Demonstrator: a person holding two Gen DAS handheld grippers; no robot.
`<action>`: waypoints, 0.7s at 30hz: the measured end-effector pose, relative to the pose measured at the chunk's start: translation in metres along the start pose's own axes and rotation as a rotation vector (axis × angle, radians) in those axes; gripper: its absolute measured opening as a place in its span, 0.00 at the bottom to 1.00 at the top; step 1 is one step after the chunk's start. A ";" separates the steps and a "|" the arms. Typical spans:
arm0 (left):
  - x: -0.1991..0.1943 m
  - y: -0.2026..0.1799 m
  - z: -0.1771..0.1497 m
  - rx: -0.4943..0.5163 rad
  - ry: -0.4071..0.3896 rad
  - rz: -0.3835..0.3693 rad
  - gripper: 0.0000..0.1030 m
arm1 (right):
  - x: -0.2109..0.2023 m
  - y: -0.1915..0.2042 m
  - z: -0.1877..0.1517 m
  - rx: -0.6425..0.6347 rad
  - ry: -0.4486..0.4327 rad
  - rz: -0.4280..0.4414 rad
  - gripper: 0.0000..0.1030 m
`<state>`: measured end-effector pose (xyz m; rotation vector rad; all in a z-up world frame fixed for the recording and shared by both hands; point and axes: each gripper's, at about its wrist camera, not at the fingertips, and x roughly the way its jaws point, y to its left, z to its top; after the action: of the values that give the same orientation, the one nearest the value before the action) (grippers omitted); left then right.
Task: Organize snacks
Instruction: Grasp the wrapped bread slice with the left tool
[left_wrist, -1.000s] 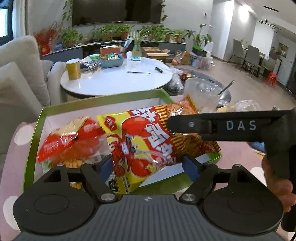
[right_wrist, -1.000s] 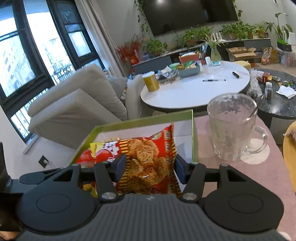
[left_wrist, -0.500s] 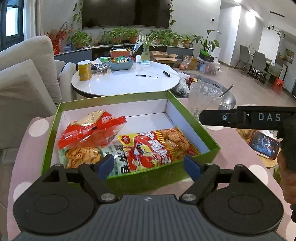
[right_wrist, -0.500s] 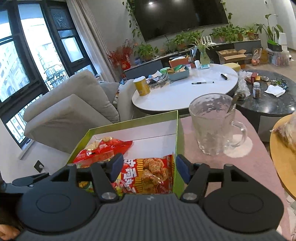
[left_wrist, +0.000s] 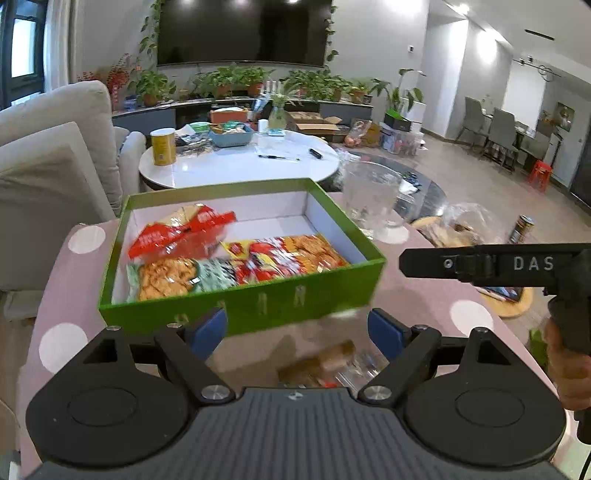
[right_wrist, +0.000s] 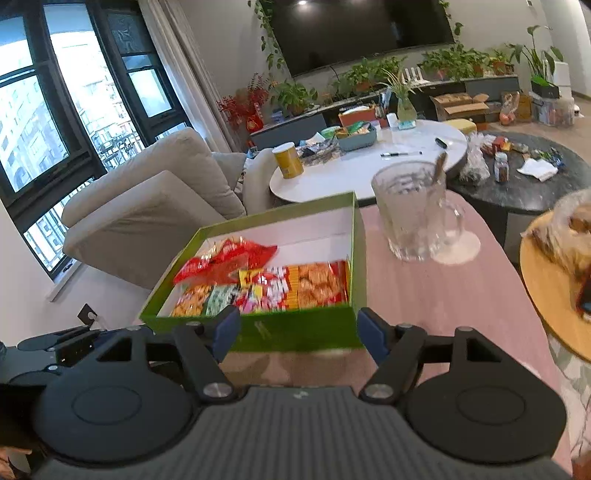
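Lying under released left tongs (left_wrist: 295, 328), a snack packet (left_wrist: 325, 363); right tongs (right_wrist: 295, 332) released.

White letters "DAS" stand on the side of the right gripper (left_wrist: 480, 264); snack-bag print is too blurred to read

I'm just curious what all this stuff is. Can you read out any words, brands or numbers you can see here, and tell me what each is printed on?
"DAS": white letters on the black right gripper, cut off at the picture's edge.
Snack packets in the green box: print too blurred to read.
Green box front: small marks, unreadable.
Yellow can on the white table: label too small.
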<state>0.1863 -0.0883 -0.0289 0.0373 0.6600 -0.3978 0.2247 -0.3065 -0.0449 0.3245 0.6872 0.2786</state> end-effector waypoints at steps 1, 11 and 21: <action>-0.002 -0.002 -0.003 0.006 0.000 -0.004 0.80 | -0.002 -0.001 -0.003 0.006 0.006 -0.003 0.57; -0.020 -0.023 -0.027 0.025 0.014 -0.032 0.80 | -0.020 -0.013 -0.035 0.100 0.066 -0.026 0.58; -0.027 -0.049 -0.048 0.076 0.051 -0.077 0.80 | -0.029 -0.022 -0.061 0.161 0.135 -0.049 0.67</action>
<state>0.1209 -0.1167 -0.0459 0.0946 0.6979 -0.4977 0.1666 -0.3243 -0.0808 0.4442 0.8521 0.1997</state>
